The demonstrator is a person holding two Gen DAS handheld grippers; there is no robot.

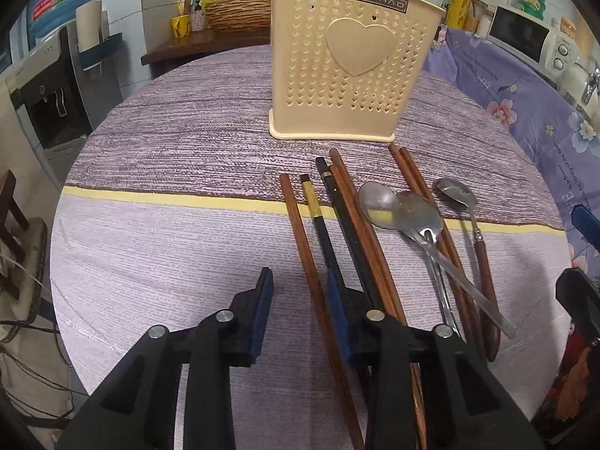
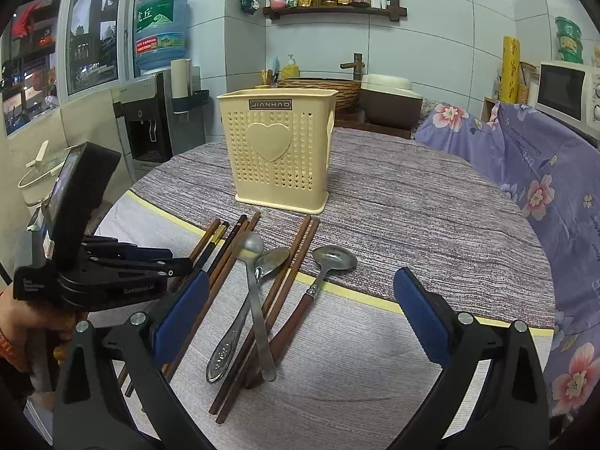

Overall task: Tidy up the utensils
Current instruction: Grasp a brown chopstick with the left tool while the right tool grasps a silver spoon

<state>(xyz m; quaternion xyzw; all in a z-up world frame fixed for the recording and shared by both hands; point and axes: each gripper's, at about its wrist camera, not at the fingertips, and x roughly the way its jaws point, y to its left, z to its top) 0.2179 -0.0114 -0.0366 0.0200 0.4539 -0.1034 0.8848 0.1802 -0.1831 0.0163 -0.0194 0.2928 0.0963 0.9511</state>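
A cream perforated utensil holder (image 1: 333,71) (image 2: 279,153) stands upright on the round table (image 1: 168,157). In front of it lie several brown and black chopsticks (image 1: 348,202) (image 2: 225,247) and three spoons: two metal ones (image 1: 416,212) (image 2: 251,247) crossing, and one with a wooden handle (image 1: 455,191) (image 2: 333,258). My left gripper (image 1: 300,292) (image 2: 187,262) is low over the leftmost chopsticks. One brown chopstick (image 1: 300,236) runs between its pads with a gap showing, and its right finger (image 1: 337,311) covers a black one. My right gripper (image 2: 300,281) stands wide open above the spoons, holding nothing.
A floral purple cloth (image 2: 525,172) covers something along the table's right side. A water dispenser (image 2: 150,123) stands at the left. Behind the table are a woven basket (image 2: 318,88) and a microwave (image 2: 566,90). A hand (image 2: 22,318) holds the left gripper.
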